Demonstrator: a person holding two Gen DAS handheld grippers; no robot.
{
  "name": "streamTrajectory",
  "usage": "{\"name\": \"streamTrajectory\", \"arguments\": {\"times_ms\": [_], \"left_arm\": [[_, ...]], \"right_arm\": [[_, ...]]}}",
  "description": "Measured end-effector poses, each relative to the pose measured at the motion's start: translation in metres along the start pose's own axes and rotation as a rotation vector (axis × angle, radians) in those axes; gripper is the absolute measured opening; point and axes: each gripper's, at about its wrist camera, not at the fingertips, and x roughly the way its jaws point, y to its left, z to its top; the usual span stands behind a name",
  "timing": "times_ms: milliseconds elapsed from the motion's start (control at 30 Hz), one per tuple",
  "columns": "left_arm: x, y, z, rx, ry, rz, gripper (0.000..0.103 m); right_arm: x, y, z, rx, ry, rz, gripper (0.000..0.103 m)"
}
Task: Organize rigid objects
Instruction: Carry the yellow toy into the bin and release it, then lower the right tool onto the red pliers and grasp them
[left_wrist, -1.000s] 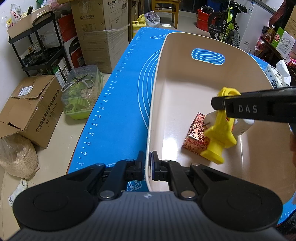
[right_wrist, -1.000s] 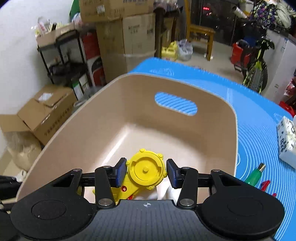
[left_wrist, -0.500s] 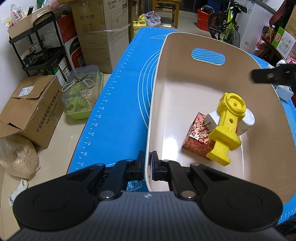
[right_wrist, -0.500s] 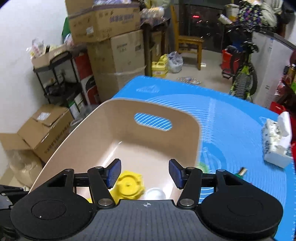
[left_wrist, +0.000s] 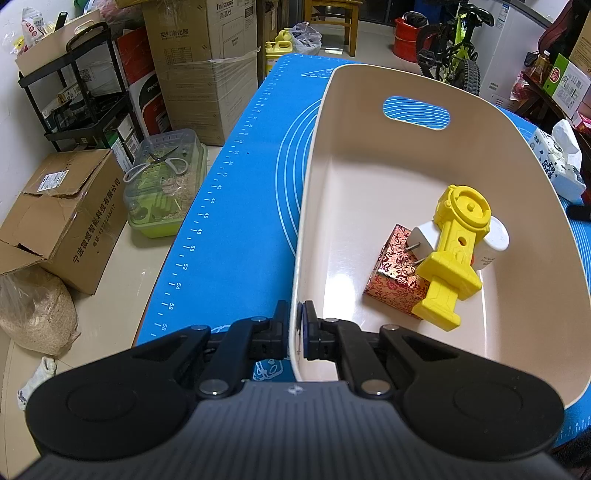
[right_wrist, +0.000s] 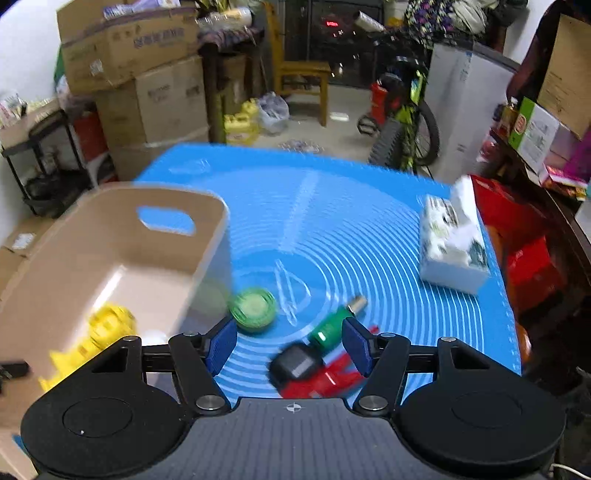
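Observation:
A beige bin (left_wrist: 369, 155) stands on the blue mat (left_wrist: 240, 221). My left gripper (left_wrist: 295, 332) is shut on the bin's near rim. In the bin lie a yellow toy (left_wrist: 450, 254), a red patterned box (left_wrist: 393, 273), a white plug (left_wrist: 423, 240) and a white bottle (left_wrist: 495, 240). My right gripper (right_wrist: 290, 347) is open and empty, above the mat to the right of the bin (right_wrist: 110, 254). Below it lie a green disc (right_wrist: 253, 308), a green cylinder (right_wrist: 328, 328), a black piece (right_wrist: 295, 365) and a red piece (right_wrist: 325, 380).
A tissue pack (right_wrist: 450, 243) lies at the mat's right edge; it also shows in the left wrist view (left_wrist: 557, 162). Cardboard boxes (left_wrist: 62, 214), a shelf and a clear container (left_wrist: 166, 181) stand on the floor to the left. A bicycle (right_wrist: 406, 122) and a chair stand beyond the table.
My right gripper let go of the yellow toy in the bin, opened, rose and swung right over the loose items on the mat. My left gripper kept its hold on the rim.

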Motion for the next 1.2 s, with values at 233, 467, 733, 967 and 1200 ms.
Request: {"name": "streamTrajectory", "arguments": {"times_ms": [233, 467, 733, 967, 1200], "left_arm": [[0.0, 0.0, 0.0, -0.001, 0.0, 0.0, 0.01], [0.0, 0.0, 0.0, -0.001, 0.0, 0.0, 0.01], [0.0, 0.0, 0.0, -0.001, 0.0, 0.0, 0.011], [0.001, 0.0, 0.0, -0.002, 0.0, -0.001, 0.011], [0.001, 0.0, 0.0, -0.002, 0.0, 0.0, 0.011]], "right_arm": [[0.042, -0.016, -0.022, 0.116, 0.097, -0.019, 0.07], [0.069, -0.017, -0.032, 0.171, 0.183, -0.018, 0.07], [0.08, -0.013, -0.042, 0.179, 0.196, -0.043, 0.057], [0.071, -0.016, -0.052, 0.179, 0.171, -0.063, 0.036], [0.049, -0.029, -0.057, 0.195, 0.11, -0.077, 0.036]]}}
